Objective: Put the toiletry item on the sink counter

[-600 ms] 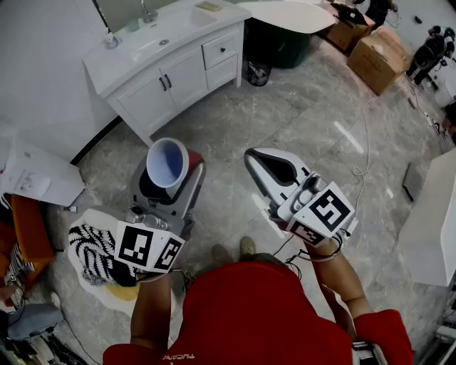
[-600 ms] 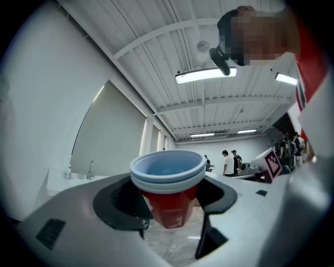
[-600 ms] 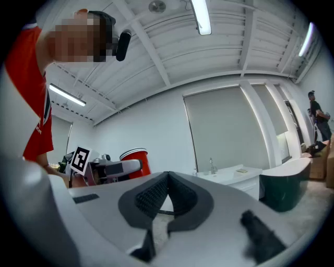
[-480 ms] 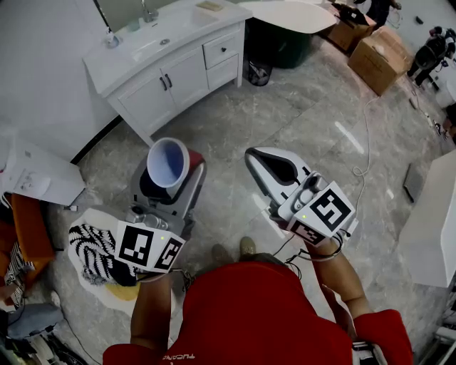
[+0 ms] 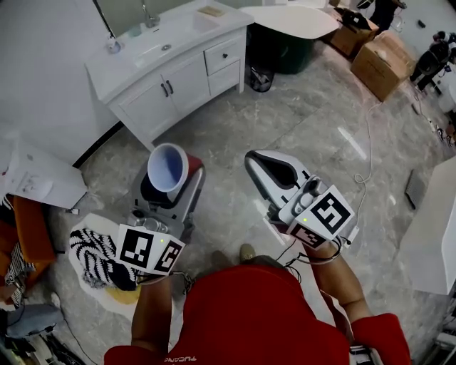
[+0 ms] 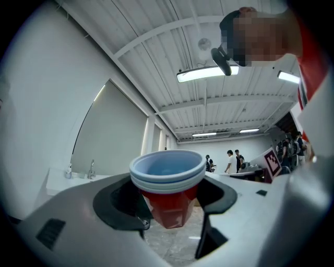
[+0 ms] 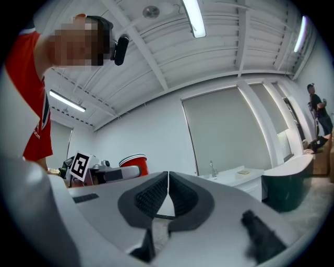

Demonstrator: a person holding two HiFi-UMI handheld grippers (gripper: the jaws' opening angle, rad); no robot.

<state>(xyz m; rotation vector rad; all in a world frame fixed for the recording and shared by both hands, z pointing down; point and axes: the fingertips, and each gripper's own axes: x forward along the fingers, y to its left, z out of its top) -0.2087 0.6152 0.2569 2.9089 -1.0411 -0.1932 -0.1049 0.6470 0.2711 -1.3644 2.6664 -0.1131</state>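
A red cup with a white rim (image 5: pixel 167 168) stands upright between the jaws of my left gripper (image 5: pixel 165 187), which is shut on it; in the left gripper view the cup (image 6: pixel 168 186) shows its pale blue inside, gripped by its red lower half. My right gripper (image 5: pixel 269 171) is held beside it at mid-height, jaws shut with nothing between them, as the right gripper view (image 7: pixel 167 195) confirms. The white sink counter (image 5: pixel 187 36) with its basin and tap lies ahead at the upper left, well away from both grippers.
A white cabinet with doors and drawers (image 5: pixel 182 82) carries the counter. A dark green bin (image 5: pixel 279 46) and a white oval tabletop (image 5: pixel 299 18) stand to its right. Cardboard boxes (image 5: pixel 381 60) sit at the far right. A striped cloth (image 5: pixel 92 256) lies on the floor at left.
The view has shifted a little toward the sink counter; both grippers hold their pose, and the cup stays in the left gripper.
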